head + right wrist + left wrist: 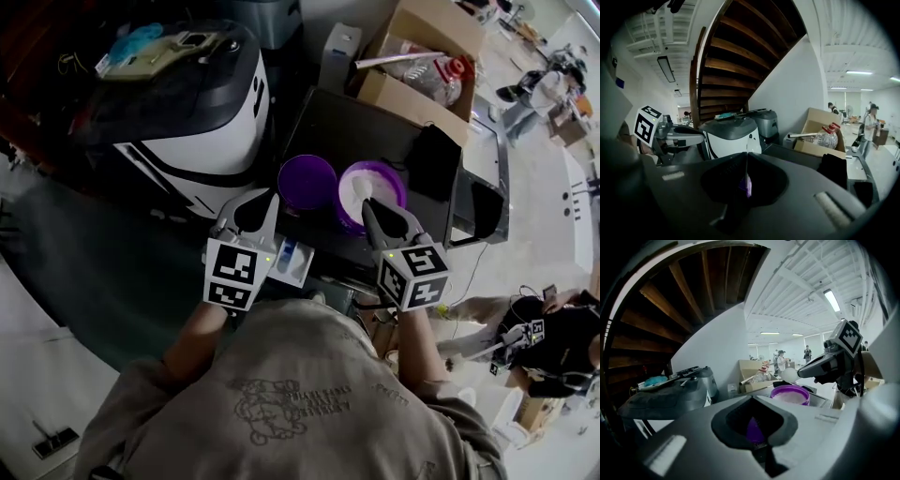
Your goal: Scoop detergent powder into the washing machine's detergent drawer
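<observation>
A purple tub (394,180) of white powder stands open on the dark washing machine top (361,127), with its purple lid (307,181) just to its left. My right gripper (368,208) is shut on a scoop whose white bowl (364,191) sits over the tub; the bowl (790,375) hangs above the tub (790,393). Edge-on, the thin scoop handle (745,180) is pinched between the jaws. My left gripper (267,199) touches the lid's left edge, and a purple lid sliver (755,430) shows between its closed jaws. The white-and-blue detergent drawer (292,261) stands pulled out below the lid.
A large white-and-black appliance (178,103) stands to the left. Cardboard boxes with a plastic bottle (427,70) sit behind the machine, and a black cloth (436,159) lies at its right. A person (562,352) crouches at the lower right.
</observation>
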